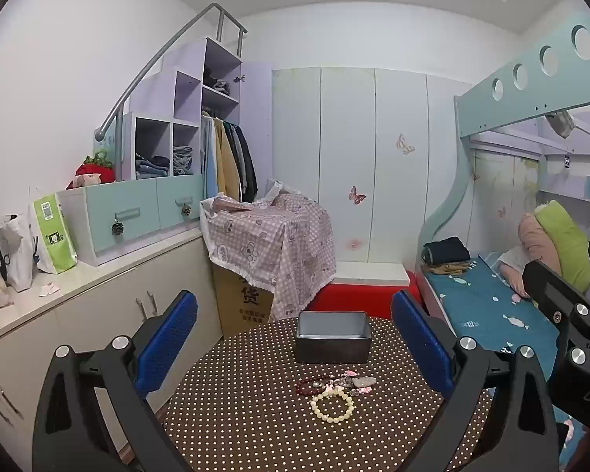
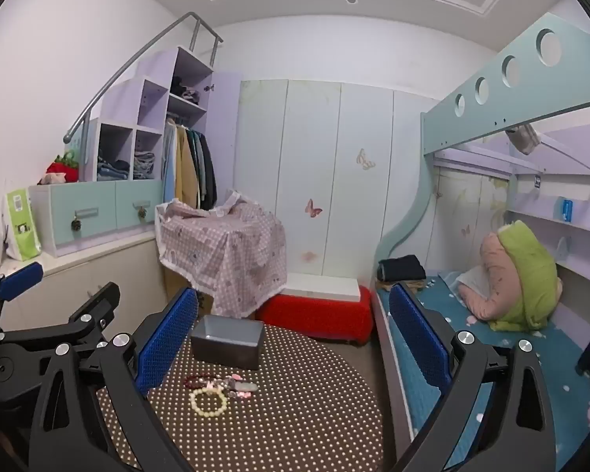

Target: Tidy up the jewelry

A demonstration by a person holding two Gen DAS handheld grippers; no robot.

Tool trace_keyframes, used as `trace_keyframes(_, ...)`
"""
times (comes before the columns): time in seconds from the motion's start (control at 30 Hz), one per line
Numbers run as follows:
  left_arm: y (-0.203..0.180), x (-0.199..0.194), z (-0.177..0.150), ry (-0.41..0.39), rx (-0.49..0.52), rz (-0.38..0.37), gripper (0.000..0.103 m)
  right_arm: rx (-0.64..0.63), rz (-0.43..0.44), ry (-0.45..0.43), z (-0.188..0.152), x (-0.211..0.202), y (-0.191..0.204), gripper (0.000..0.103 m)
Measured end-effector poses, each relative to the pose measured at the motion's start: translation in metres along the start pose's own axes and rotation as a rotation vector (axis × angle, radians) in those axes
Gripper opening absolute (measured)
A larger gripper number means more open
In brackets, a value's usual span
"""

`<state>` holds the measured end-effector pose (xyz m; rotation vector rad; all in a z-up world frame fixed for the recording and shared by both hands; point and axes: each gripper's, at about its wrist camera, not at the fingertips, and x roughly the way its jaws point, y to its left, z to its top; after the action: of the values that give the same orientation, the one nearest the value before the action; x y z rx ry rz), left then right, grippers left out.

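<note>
A small heap of jewelry lies on a round table point(image 1: 255, 432) with a brown dotted cloth: a cream bead bracelet point(image 1: 331, 406) nearest me, a dark red bead bracelet point(image 1: 306, 384) and pinkish pieces point(image 1: 354, 380) behind it. Beyond them stands an empty grey box point(image 1: 333, 337). My left gripper point(image 1: 295, 344) hovers above the table, open, blue pads wide apart, nothing between them. The right wrist view shows the cream bracelet point(image 2: 208, 402), the box point(image 2: 227, 340) and the table point(image 2: 295, 413), with my right gripper point(image 2: 293, 340) open and empty.
A low cabinet point(image 1: 98, 303) with bags runs along the left. A cloth-covered carton point(image 1: 271, 244) and a red stool point(image 1: 358, 295) stand behind the table. A bunk bed point(image 2: 472, 346) with blue bedding and pillows fills the right. Wardrobe doors point(image 1: 373, 157) close the far wall.
</note>
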<state>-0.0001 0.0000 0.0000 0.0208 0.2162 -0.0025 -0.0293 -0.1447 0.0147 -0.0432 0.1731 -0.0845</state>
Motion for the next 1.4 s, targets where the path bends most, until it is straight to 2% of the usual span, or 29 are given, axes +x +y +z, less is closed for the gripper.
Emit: trace_keyframes(1.4, -0.008, 0.01, -0.013, 0.017, 0.011, -0.003, 0.096, 0.006, 0.001, 0.015, -0.003, 0.007, 0.001, 0.095)
